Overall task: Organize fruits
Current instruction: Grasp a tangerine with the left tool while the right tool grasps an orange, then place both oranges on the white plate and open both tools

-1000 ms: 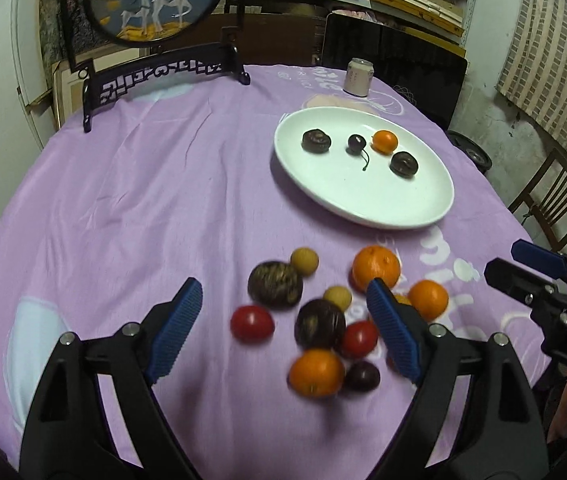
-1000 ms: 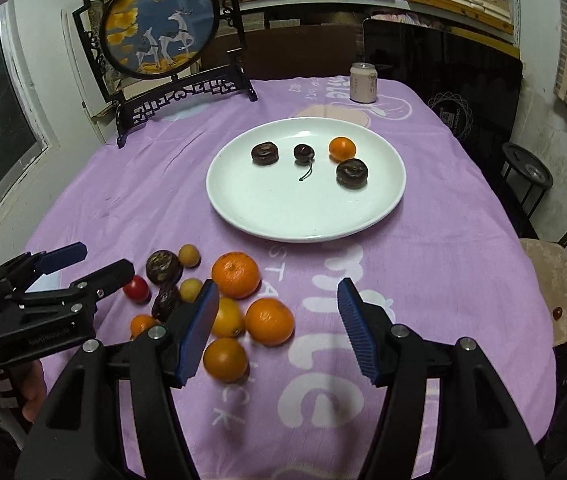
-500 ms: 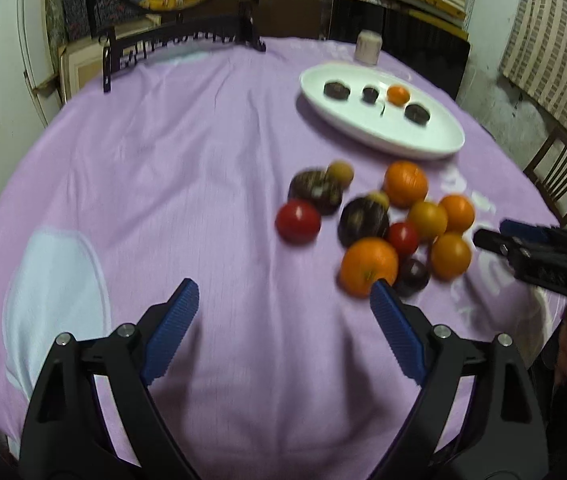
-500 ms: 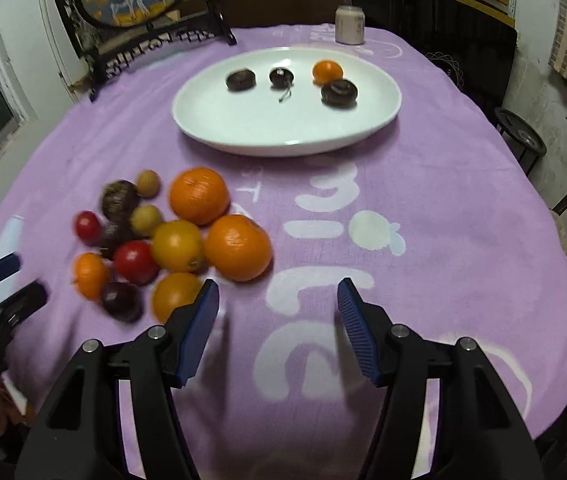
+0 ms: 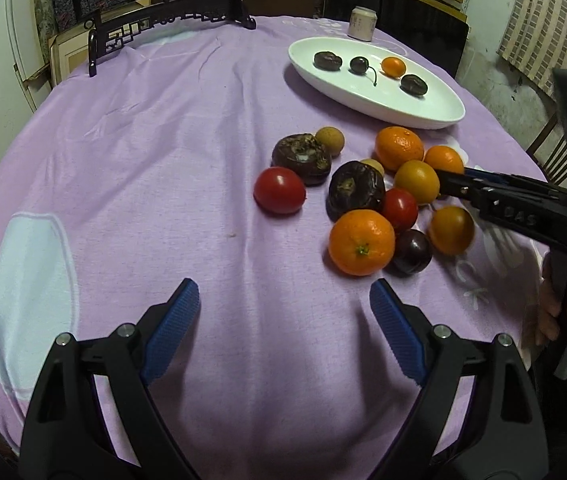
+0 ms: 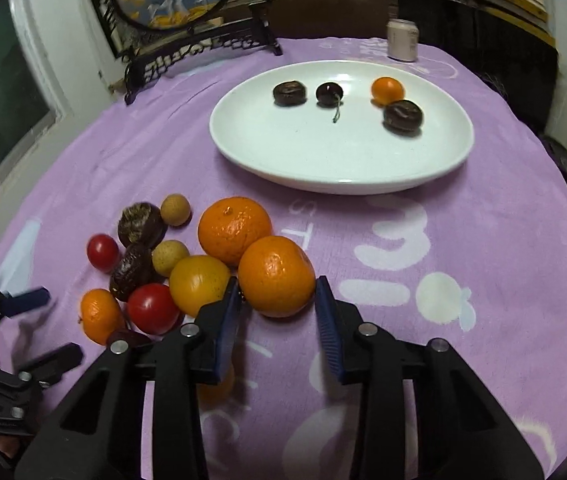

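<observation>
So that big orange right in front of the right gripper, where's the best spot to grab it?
Across its widest middle, one pad on each side. The orange is round, so a grip at its widest part should slip least. Coming from the near, open side looks best: a yellow fruit and another orange crowd its left and far sides. The right gripper, jaws just closing, already straddles it that way.

Your left gripper (image 5: 283, 312) hangs wide open (nothing between its pads); your right gripper (image 6: 277, 300) has just been closing around an orange (image 6: 276, 276).
</observation>
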A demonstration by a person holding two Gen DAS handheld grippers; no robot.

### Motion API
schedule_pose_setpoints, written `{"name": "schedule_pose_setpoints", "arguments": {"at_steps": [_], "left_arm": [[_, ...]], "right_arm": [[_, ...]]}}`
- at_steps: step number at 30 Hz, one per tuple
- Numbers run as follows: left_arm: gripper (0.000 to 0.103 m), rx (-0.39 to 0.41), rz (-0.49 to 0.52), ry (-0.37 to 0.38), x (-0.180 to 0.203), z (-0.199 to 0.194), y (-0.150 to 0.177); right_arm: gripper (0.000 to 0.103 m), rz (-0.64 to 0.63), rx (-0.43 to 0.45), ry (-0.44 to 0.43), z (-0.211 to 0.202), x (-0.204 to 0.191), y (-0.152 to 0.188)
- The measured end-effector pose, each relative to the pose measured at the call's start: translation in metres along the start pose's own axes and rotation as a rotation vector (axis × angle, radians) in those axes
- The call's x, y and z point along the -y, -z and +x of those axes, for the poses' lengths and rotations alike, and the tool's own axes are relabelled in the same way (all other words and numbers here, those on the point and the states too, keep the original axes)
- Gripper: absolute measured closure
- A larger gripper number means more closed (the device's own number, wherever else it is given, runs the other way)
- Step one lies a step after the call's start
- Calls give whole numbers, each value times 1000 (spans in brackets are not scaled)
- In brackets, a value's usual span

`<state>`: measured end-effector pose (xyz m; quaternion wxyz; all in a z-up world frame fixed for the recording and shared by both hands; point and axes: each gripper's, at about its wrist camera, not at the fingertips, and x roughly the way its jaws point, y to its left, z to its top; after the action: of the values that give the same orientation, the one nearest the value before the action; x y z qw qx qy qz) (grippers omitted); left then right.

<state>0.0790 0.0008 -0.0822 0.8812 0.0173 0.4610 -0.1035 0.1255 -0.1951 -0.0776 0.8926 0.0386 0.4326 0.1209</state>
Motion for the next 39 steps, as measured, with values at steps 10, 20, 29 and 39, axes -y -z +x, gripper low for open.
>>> {"name": "schedule_pose_setpoints", "arguments": {"at_steps": [10,20,29,39], "left_arm": [[18,-20,63,3,22,20,-8],[68,14,65,36,33,16,-21],[68,37,54,84,25,-11,-24],[67,84,103,77,38,6,-160]], "right_arm": [[65,78,38,50,-56,28,26],[65,84,56,34,-66,24,29],[65,66,54,23,-62,15,24],[65,15,68,71,-34,26,-50]]}}
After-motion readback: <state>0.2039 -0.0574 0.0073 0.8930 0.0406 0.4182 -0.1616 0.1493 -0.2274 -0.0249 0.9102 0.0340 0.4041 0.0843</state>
